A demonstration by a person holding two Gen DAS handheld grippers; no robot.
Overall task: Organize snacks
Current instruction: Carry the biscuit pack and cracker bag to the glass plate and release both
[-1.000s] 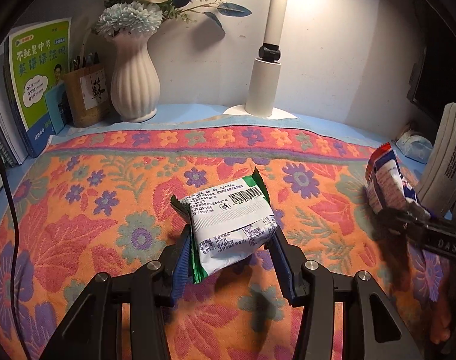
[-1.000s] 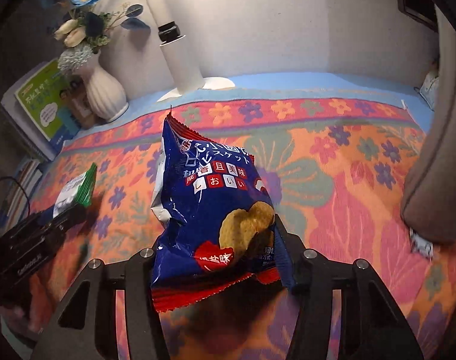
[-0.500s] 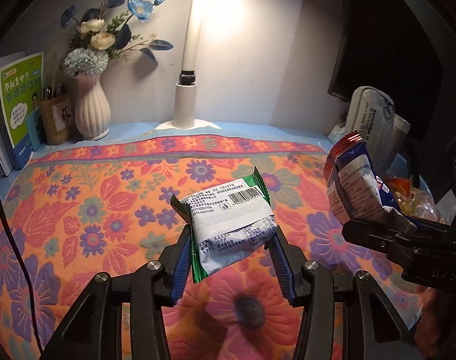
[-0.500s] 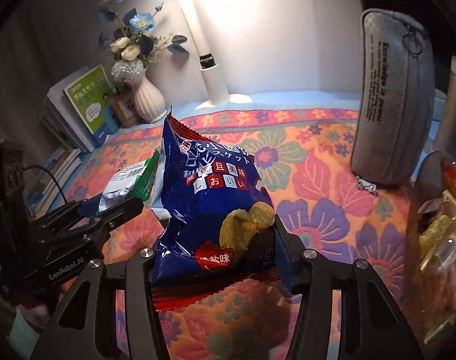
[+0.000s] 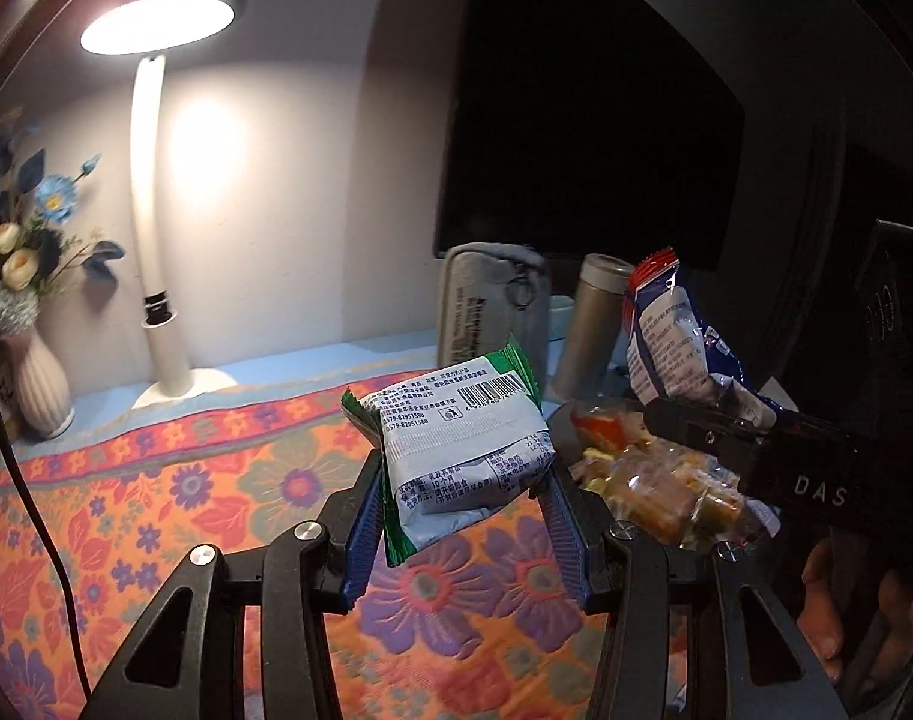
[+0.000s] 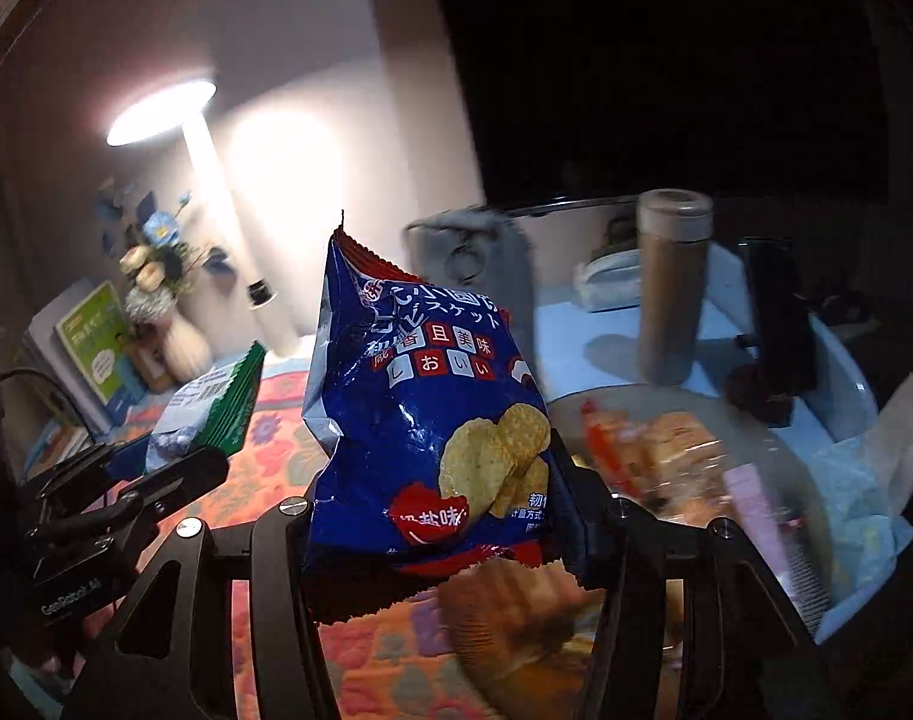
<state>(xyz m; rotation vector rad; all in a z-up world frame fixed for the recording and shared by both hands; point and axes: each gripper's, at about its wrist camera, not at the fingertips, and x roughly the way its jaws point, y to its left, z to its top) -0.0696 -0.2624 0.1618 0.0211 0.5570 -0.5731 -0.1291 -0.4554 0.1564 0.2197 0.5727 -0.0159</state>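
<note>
Snacks are gripped: green-edged packet (image 5: 463, 456) in left tool (image 5: 459, 525), blue crisp bag (image 6: 423, 438) in right tool (image 6: 438, 516), both beside the snack bowl (image 6: 816, 504).

On the patterned cloth (image 5: 216, 480), the lamp (image 5: 156, 276) stands at eleven o'clock, the vase (image 5: 39, 378) at nine. The pouch (image 5: 486, 312) and flask (image 5: 588, 330) stand behind the snack bowl (image 5: 654, 468) at two o'clock, flask right of pouch.

The bowl (image 6: 834, 570) of wrapped snacks (image 6: 654, 456) is motion-blurred — its contents unreadable, its near rim lost in dark.
</note>
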